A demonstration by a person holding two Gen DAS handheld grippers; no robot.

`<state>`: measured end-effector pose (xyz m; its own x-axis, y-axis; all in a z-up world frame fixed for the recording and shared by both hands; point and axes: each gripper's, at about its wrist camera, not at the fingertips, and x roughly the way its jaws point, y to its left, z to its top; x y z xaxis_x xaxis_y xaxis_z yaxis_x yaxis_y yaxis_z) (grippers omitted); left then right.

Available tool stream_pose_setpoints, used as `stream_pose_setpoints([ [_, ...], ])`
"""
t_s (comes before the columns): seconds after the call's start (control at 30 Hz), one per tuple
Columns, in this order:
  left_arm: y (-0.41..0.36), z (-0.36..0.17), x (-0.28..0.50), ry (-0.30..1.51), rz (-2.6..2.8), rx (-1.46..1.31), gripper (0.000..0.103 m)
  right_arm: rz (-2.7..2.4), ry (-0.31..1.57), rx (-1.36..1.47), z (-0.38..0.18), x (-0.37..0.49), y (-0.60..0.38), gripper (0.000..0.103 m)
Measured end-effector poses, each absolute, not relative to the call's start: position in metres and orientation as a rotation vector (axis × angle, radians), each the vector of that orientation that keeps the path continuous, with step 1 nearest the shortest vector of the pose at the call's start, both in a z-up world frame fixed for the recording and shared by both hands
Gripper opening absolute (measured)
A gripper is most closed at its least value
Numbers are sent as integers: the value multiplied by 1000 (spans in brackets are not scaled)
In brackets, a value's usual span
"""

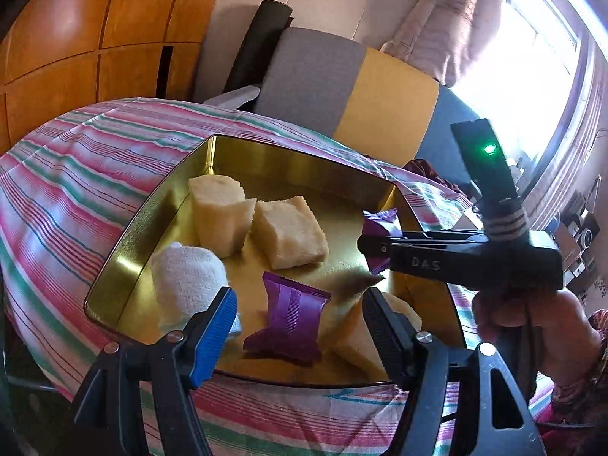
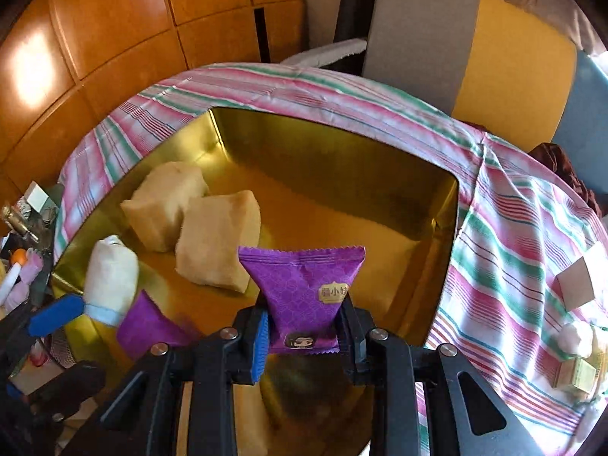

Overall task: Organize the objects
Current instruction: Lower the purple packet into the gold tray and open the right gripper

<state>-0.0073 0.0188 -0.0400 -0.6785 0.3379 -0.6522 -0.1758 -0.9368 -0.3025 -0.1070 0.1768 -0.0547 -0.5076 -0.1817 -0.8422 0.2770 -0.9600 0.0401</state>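
Observation:
A gold tin tray (image 1: 304, 173) (image 2: 437, 197) sits on a striped cloth. It holds two beige packets (image 1: 222, 216) (image 1: 288, 233), a white gauze-wrapped roll (image 1: 186, 285) and a purple packet (image 1: 290, 315). My left gripper (image 1: 298, 298) hangs open over the tray's near edge, with that purple packet lying below the gap between its fingers. My right gripper (image 2: 304, 326) is shut on a second purple packet (image 2: 304, 288), held upright above the tray's right part. In the left wrist view, this right gripper (image 1: 364, 245) comes in from the right.
The striped cloth (image 2: 513, 228) covers a round table. On it at right lie a tan card (image 2: 575, 283), a white ball (image 2: 575, 336) and a small gold box (image 2: 575, 376). Behind stand a grey and yellow chair (image 1: 342, 87) and wooden panels (image 1: 95, 38).

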Motion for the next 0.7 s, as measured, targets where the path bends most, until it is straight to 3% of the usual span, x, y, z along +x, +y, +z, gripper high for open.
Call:
stream_pose_setpoints([
  [0.13,22,-40,-7,-304,2622,-1080,69,-2539,152,1411,-60,-115,179,32],
  [0.27,24,-39,-6,-297,2621,-1076,69,-2588,22,1338,-50,-111,192,59],
  [0.7,32,-43,-3,-260,2613,-1084,69,-2680,-86,1188,-13,-70,229,60],
])
